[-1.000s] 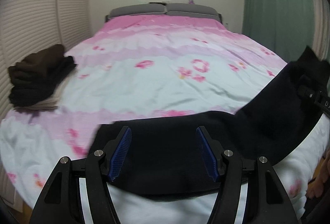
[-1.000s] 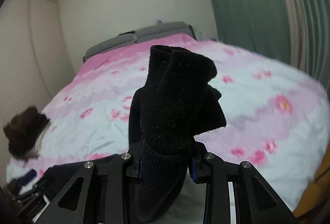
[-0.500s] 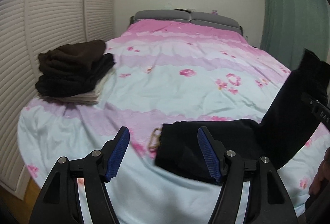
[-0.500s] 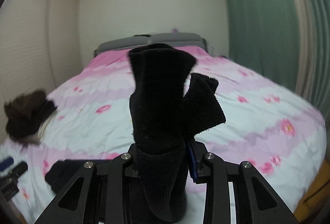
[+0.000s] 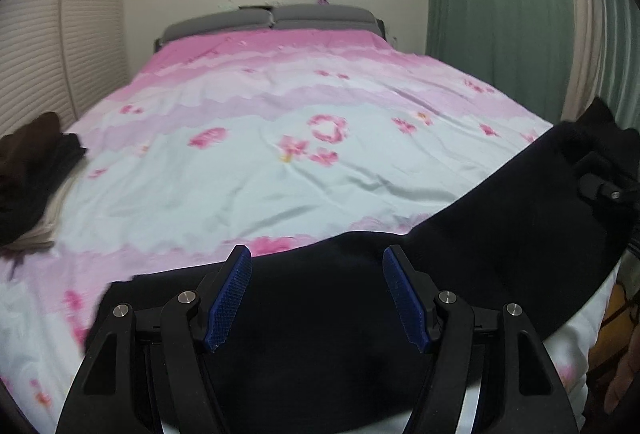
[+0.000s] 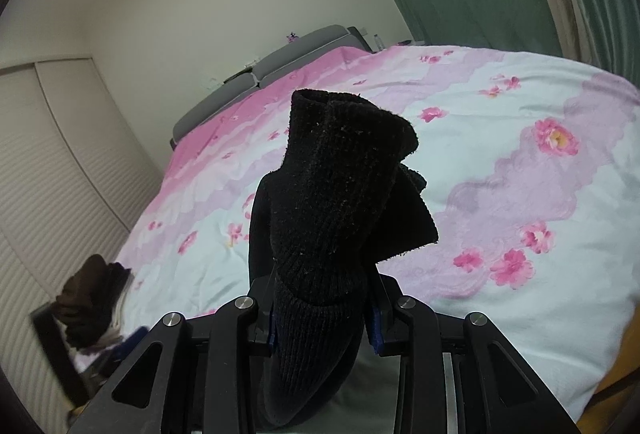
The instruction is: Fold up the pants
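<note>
Pants (image 5: 360, 314): black, knitted; in the left wrist view they stretch from the lower left of the frame, across the foot of the bed, up to the right edge, where my right gripper (image 5: 600, 186) shows as a dark clamp on the raised end.

Stack of folded clothes (image 5: 28, 170): dark brown and black over pale pieces, at the left edge, on the bed, well apart from the pants.

Left gripper (image 5: 316, 294): mine, lower centre of the frame, jaws spread wide, blue pads (image 5: 230, 294) on either side, dark cloth lying between and beneath them; holding nothing.

Bed cover (image 5: 248, 162): pale blue and pink with flowers, filling the middle of the frame; grey headboard (image 5: 272, 18) at upper centre.

Curtain (image 5: 500, 14): green, upper right.

Right wrist view: my right gripper (image 6: 324, 318) is clamped on a bunched end of the pants (image 6: 336, 202), which stands up from the jaws at centre frame.
</note>
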`<state>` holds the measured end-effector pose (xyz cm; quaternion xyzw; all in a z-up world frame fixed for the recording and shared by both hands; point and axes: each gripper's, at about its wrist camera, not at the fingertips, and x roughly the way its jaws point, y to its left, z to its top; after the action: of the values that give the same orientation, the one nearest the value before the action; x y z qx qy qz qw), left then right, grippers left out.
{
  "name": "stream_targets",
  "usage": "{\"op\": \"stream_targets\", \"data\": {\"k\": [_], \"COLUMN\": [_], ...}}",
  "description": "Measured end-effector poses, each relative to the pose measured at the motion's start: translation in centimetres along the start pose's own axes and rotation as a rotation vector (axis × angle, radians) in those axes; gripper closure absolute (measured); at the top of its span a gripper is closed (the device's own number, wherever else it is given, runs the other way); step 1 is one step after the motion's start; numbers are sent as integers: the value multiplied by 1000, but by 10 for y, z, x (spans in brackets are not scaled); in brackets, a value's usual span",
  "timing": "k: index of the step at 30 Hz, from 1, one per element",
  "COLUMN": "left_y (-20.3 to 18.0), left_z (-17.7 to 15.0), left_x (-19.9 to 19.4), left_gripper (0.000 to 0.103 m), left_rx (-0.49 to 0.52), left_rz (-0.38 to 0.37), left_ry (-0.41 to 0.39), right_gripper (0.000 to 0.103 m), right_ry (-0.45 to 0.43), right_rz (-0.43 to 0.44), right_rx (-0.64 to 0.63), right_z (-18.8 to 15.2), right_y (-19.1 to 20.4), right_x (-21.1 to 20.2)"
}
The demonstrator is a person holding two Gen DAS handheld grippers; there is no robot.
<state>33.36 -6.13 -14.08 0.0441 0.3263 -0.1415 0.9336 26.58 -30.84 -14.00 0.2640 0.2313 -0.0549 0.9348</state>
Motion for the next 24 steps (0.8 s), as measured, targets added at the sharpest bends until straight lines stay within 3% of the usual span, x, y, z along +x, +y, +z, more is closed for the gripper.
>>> {"op": "stream_targets", "data": {"k": [4, 8, 15, 24], "left_y": [-7, -14, -35, -42], "left_z": [0, -2, -5, -7], "left_x": [35, 50, 83, 101], "left_gripper": [36, 36, 36, 36], "left_rx": [0, 13, 69, 75], "left_rz": [-52, -95, -100, -74], "left_ry": [78, 101, 181, 215], "right_gripper": [70, 70, 70, 71], "right_ry": [6, 19, 18, 11], "right_rz": [25, 36, 101, 148], "right_rx": [16, 41, 63, -25], "right_z": [1, 1, 1, -6], "right_y": [-7, -15, -17, 5], "right_x": [7, 13, 13, 9]}}
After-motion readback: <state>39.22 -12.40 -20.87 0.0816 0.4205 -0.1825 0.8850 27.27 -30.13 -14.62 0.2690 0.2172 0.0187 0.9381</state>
